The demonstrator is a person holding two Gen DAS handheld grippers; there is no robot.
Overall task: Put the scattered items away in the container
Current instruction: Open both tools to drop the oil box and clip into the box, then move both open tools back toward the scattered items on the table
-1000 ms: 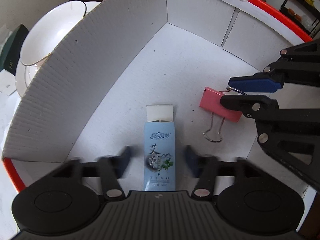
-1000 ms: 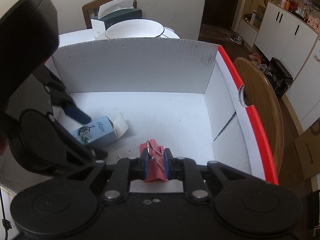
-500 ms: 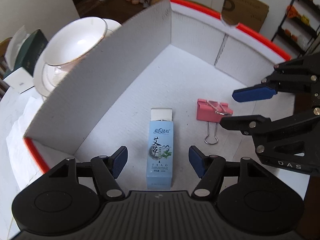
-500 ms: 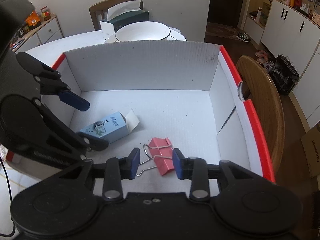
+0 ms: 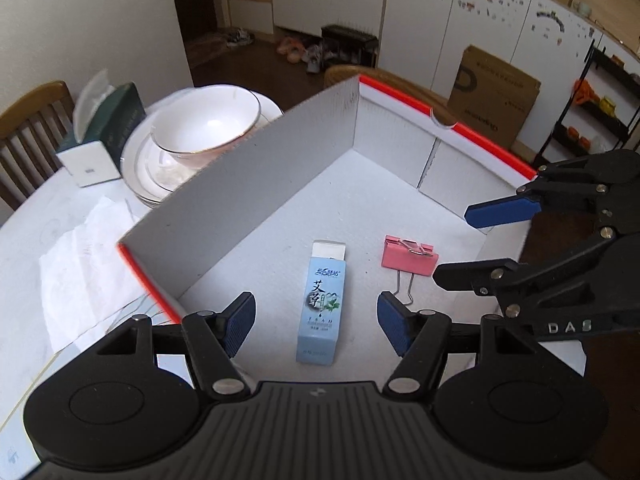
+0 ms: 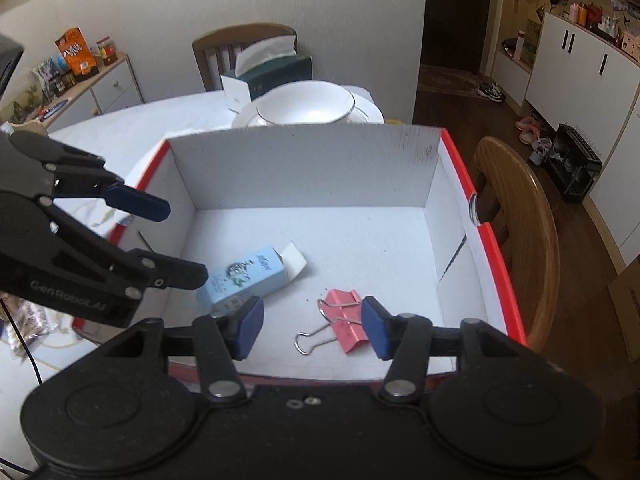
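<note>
A white cardboard box with red rim [image 5: 256, 184] [image 6: 304, 164] stands on the table. On its floor lie a light blue carton [image 5: 322, 300] [image 6: 244, 278] with an open flap and a pink binder clip [image 5: 409, 260] [image 6: 346, 320]. My left gripper [image 5: 316, 322] is open and empty, held above the box over the carton; it shows in the right wrist view [image 6: 176, 240] too. My right gripper [image 6: 312, 326] is open and empty above the clip; it also shows in the left wrist view [image 5: 472, 246].
A white bowl on stacked plates [image 5: 204, 128] [image 6: 306, 108] and a tissue box [image 5: 104, 132] [image 6: 272, 72] stand on the table beyond the box. White paper [image 5: 84, 256] lies left of it. Wooden chairs [image 6: 516, 220] [image 5: 28, 128] stand around the table.
My right gripper let go of the pink clip, which now lies on the box floor. Both grippers opened wide and rose up out of the box.
</note>
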